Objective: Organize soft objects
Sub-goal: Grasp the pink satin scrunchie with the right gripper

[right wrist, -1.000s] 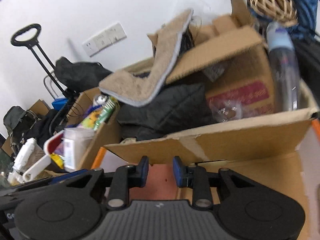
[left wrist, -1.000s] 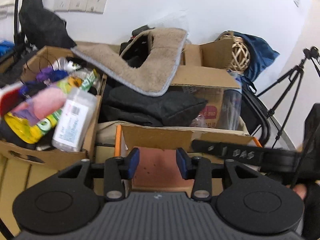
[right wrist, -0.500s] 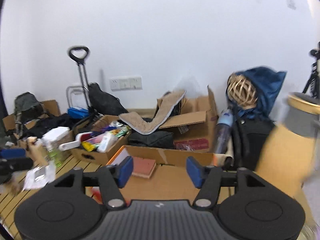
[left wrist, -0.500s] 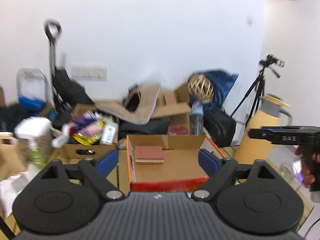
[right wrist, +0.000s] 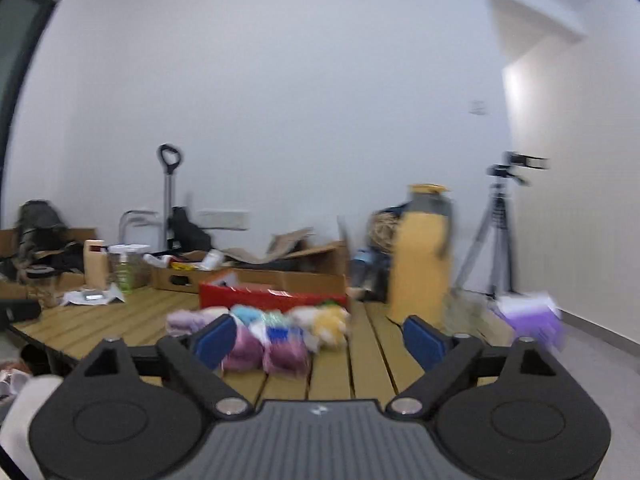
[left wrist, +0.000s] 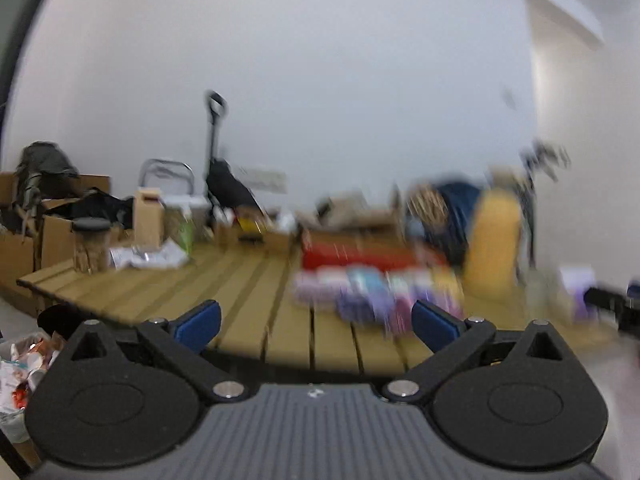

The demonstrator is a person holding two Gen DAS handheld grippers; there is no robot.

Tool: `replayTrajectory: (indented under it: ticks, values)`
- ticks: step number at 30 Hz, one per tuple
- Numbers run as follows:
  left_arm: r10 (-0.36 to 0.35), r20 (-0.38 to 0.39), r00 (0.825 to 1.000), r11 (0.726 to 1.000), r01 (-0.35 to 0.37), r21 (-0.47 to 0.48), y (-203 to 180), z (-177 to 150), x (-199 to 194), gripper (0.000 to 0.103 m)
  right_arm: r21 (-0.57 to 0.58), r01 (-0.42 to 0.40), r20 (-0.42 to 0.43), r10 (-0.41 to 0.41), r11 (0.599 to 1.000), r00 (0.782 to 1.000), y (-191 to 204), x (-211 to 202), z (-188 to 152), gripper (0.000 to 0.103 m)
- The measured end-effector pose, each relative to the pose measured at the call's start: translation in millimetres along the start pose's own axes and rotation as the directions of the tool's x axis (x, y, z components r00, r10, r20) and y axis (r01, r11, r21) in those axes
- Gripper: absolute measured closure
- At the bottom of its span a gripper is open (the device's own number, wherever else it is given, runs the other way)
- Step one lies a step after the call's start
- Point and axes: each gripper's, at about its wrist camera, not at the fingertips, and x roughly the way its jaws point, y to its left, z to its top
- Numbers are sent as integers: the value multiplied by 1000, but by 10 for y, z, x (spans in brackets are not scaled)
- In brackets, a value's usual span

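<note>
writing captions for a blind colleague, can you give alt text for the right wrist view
A pile of soft pastel bundles lies on a slatted wooden table, in front of a red-fronted cardboard box. The right gripper has its blue-padded fingers spread wide and empty; a yellow jug stands to the right.

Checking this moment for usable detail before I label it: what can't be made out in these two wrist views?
- Left wrist view: motion blur smears the pile of soft things; count and kind unreadable.
- Right wrist view: the pile is partly hidden by the right gripper.
- Red box: its inside is hidden by its front wall.
- Purple thing: blurred, unidentifiable.
- Left gripper: open, nothing between the fingers.
</note>
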Motion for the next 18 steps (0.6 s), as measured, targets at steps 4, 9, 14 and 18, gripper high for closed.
replayTrajectory:
  ticks: [4, 9, 14, 18]
  values:
    - [-25, -53, 998, 999, 27, 37, -9, -128, 8, 0, -37, -72, -110, 68, 997, 992, 145, -244, -357, 7]
    - [-38, -85, 996, 999, 40, 18, 0, -125, 123, 0, 9, -60, -109, 60, 998, 992, 85, -122, -266, 7]
    - [-92, -104, 990, 995, 95, 26, -38, -117, 350, 0, 31, -86, -141, 89, 996, 986, 108, 34, -377, 8]
    - [-121, -65, 991, 993, 121, -5, -170, 153, 906, 0, 76, -77, -169, 89, 994, 982, -35, 531, -340, 13]
